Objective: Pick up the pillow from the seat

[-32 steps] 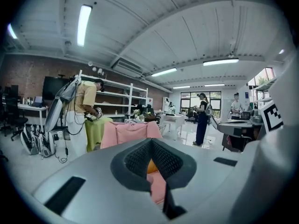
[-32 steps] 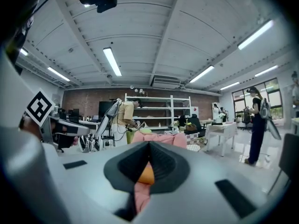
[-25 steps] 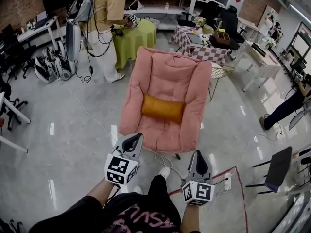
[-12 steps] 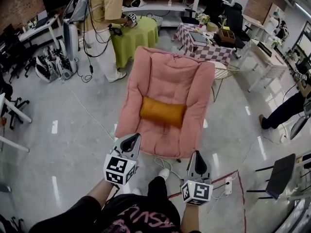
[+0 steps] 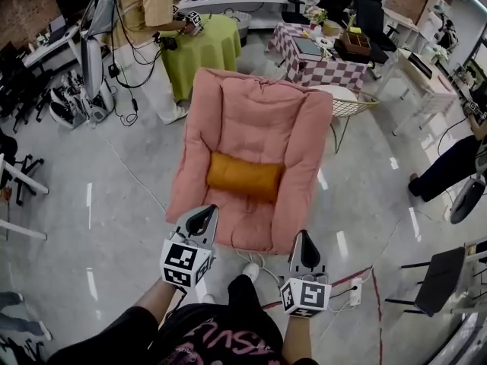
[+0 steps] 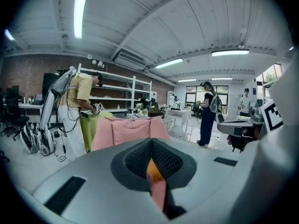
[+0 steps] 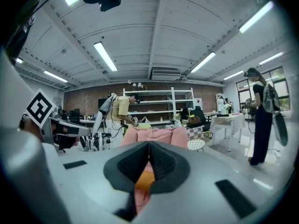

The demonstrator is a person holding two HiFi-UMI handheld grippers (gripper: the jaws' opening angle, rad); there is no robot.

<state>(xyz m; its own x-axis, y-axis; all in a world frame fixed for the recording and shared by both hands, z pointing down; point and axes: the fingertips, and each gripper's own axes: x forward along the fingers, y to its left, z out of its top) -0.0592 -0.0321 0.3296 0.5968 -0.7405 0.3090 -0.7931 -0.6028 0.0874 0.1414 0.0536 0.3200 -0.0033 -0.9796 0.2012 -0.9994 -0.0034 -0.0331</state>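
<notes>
Head view: the left gripper [image 5: 204, 217] and the right gripper [image 5: 306, 243] both have their jaws closed on nothing and point forward at the pink armchair [image 5: 255, 116]. The orange pillow [image 5: 243, 176] lies across the seat, ahead of and between the two tips, well apart from them. The side-by-side aim suggests a two-sided lift; the jaws must open first.

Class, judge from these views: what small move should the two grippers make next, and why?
Probably open both jaws while reaching forward: the left gripper and right gripper are shut and empty, short of the orange pillow lying on the pink chair.
</notes>
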